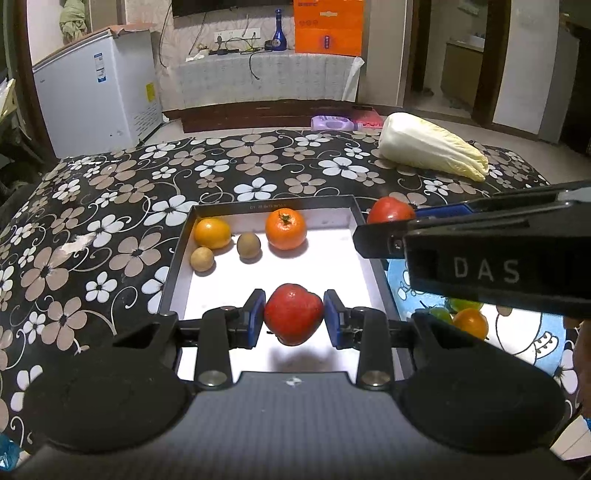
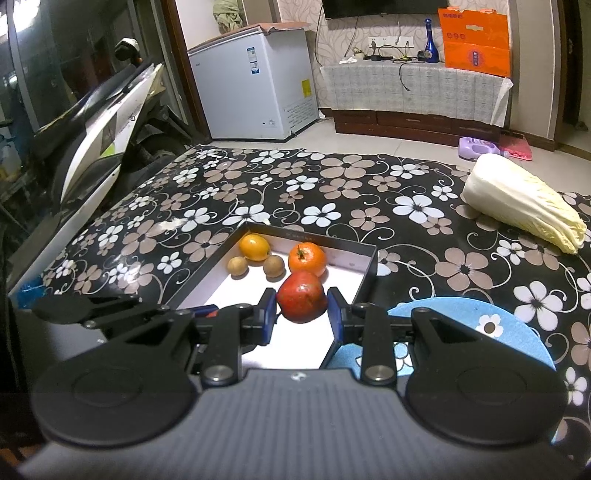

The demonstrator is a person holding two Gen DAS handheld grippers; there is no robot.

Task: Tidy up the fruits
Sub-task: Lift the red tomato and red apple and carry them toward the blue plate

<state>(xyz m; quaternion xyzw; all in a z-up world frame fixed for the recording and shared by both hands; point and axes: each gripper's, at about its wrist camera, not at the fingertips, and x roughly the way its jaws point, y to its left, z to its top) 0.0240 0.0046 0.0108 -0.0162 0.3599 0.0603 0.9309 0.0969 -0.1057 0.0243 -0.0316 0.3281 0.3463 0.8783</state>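
Pale tiled floor (image 2: 369, 147); white chest freezer (image 2: 255, 88) against the wall; cloth-draped cabinet (image 2: 413, 88) beneath a wall-mounted TV (image 2: 380, 7); patterned wallpaper (image 2: 299, 14); scooter (image 2: 103, 122) parked left; indoor lighting.

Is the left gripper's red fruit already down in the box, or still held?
Held: the left gripper pads clamp the red fruit above the box, shadow beneath.

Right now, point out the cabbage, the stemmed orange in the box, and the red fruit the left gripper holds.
cabbage (image 1: 432, 149), left wrist view, middle of its pale side.
stemmed orange (image 1: 286, 233), left wrist view, centre of its skin.
red fruit (image 1: 292, 314), left wrist view, its front face between the blue pads.
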